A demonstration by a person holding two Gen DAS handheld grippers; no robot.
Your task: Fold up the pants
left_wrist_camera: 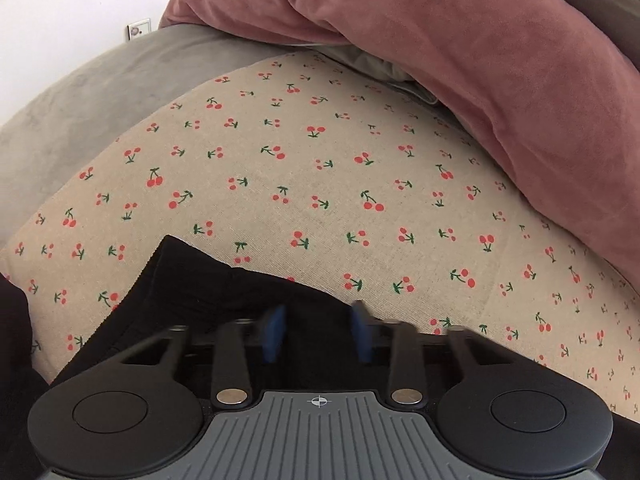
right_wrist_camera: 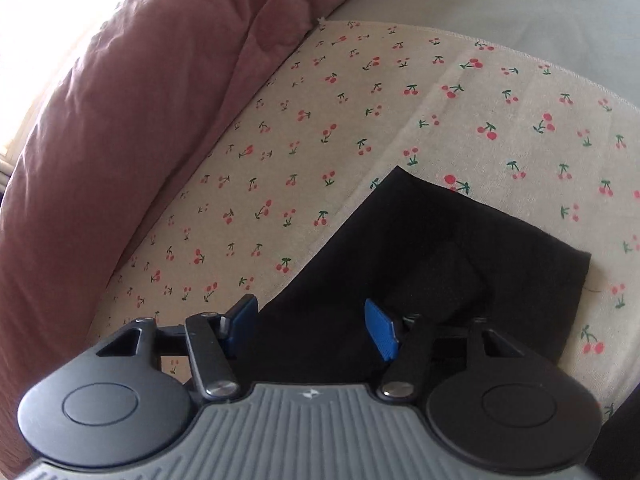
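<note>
Black pants point(left_wrist_camera: 208, 292) lie on a cream cherry-print cloth point(left_wrist_camera: 320, 168) spread over a bed. In the left wrist view my left gripper point(left_wrist_camera: 318, 330) hovers over the pants' edge, its blue pads apart and blurred, with black fabric between and below them. In the right wrist view the pants point(right_wrist_camera: 440, 248) show as a folded dark piece with a square corner. My right gripper point(right_wrist_camera: 316, 324) is open over its near edge, blue pads wide apart, nothing pinched.
A dusty-pink duvet point(left_wrist_camera: 480, 60) is bunched along one side of the cloth; it also shows in the right wrist view point(right_wrist_camera: 140, 100). Grey bed sheet point(left_wrist_camera: 100, 92) lies beyond the cloth. A white wall with a socket point(left_wrist_camera: 138, 30) is behind.
</note>
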